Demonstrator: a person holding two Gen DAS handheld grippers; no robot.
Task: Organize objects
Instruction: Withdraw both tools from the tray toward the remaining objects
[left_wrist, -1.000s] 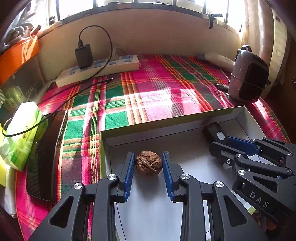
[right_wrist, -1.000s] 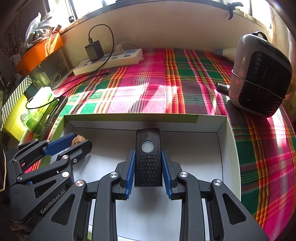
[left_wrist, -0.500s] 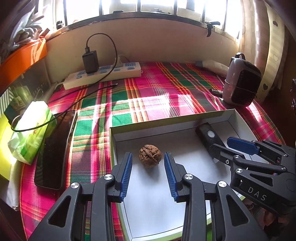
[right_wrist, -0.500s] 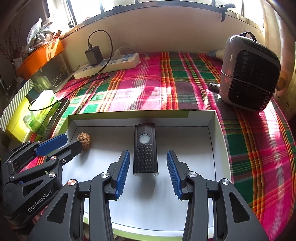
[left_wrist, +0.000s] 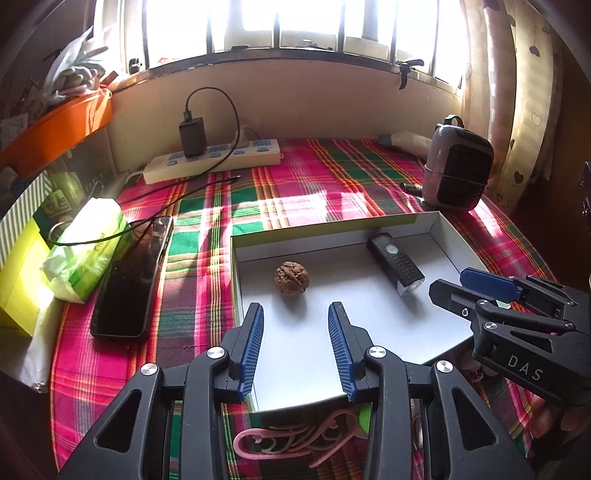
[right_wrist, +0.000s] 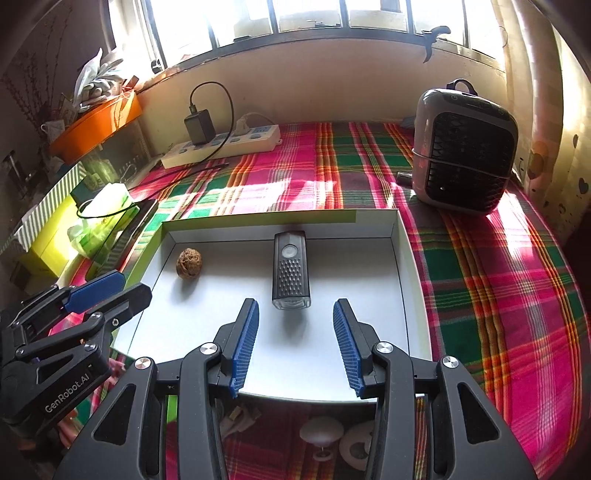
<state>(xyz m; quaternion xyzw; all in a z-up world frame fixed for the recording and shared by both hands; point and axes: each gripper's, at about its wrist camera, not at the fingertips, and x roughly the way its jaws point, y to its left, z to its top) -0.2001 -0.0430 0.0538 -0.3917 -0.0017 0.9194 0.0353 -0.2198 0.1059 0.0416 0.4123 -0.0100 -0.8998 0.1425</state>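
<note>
A white box (left_wrist: 458, 243) sits on the plaid tabletop (left_wrist: 295, 192). Inside it, a black flashlight (right_wrist: 290, 269) lies near the back wall, a walnut (left_wrist: 291, 277) to its left. Both the left gripper (left_wrist: 295, 347) and right gripper (right_wrist: 295, 343) hover at the box's near edge, jaws apart, just opened, gripping nothing.

Home windowsill table, plaid cloth (left_wrist: 295, 192) (power strip (left_wrist: 218, 160), heater (right_wrist: 461, 147))

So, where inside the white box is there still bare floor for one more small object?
Inside the box, bare floor lies between the walnut and the bike light, right of the light up to the wall, and along the near edge under both open grippers. The cloth's left edge, with phone and tissue pack, is crowded.
</note>
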